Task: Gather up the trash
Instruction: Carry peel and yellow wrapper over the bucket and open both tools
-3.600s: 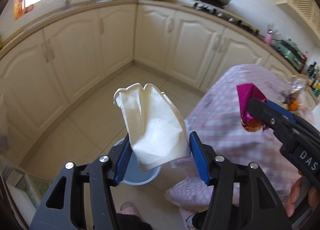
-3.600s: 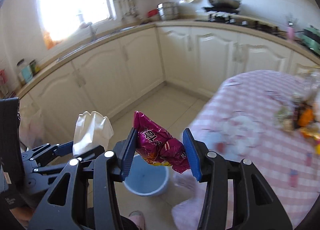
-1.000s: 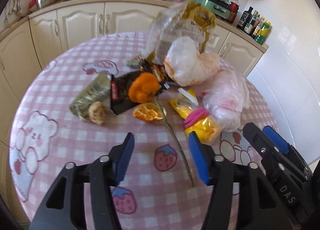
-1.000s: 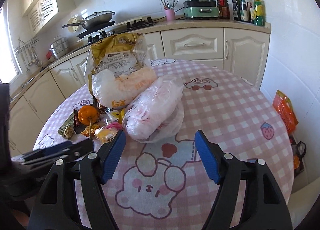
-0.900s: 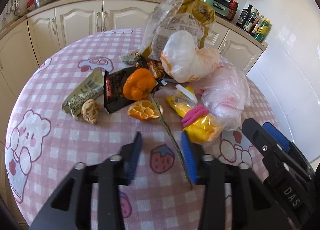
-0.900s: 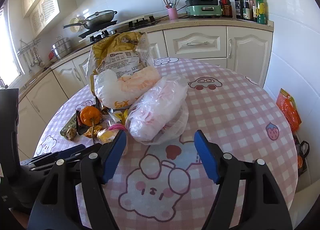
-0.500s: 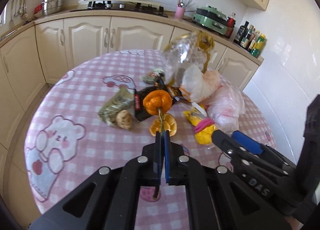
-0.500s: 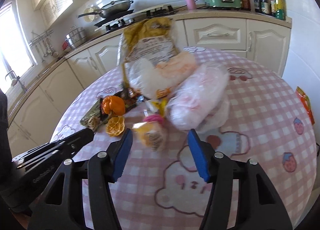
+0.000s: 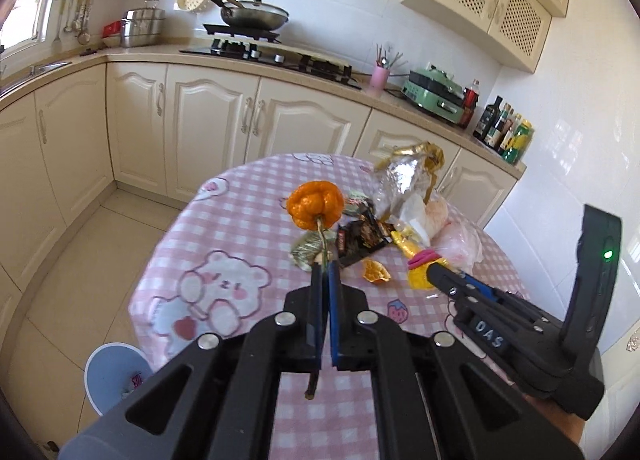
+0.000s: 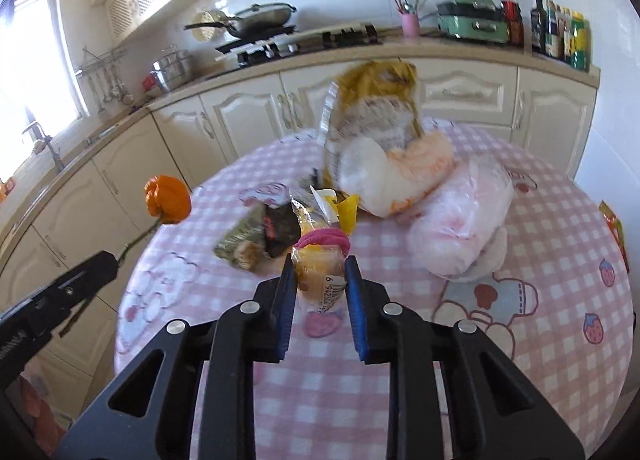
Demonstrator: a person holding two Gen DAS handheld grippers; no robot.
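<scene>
Left gripper point(image 9: 325, 272) clamped tight on stem of orange flower point(image 9: 315, 204), flower lifted above pink checked table point(image 9: 240, 220). Right gripper point(image 10: 320, 266) jaws closing around yellow wrapper point(image 10: 320, 272) with pink band, pads touching its sides. Other bags and wrappers piled mid-table. Blue bin point(image 9: 114, 374) on floor beside table.

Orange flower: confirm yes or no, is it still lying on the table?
No, the left gripper is shut on its stem and holds the orange flower up above the table.

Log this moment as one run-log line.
left hand-held gripper: shut on orange flower stem | right hand-held gripper: closing around yellow packet | bin: beside table
</scene>
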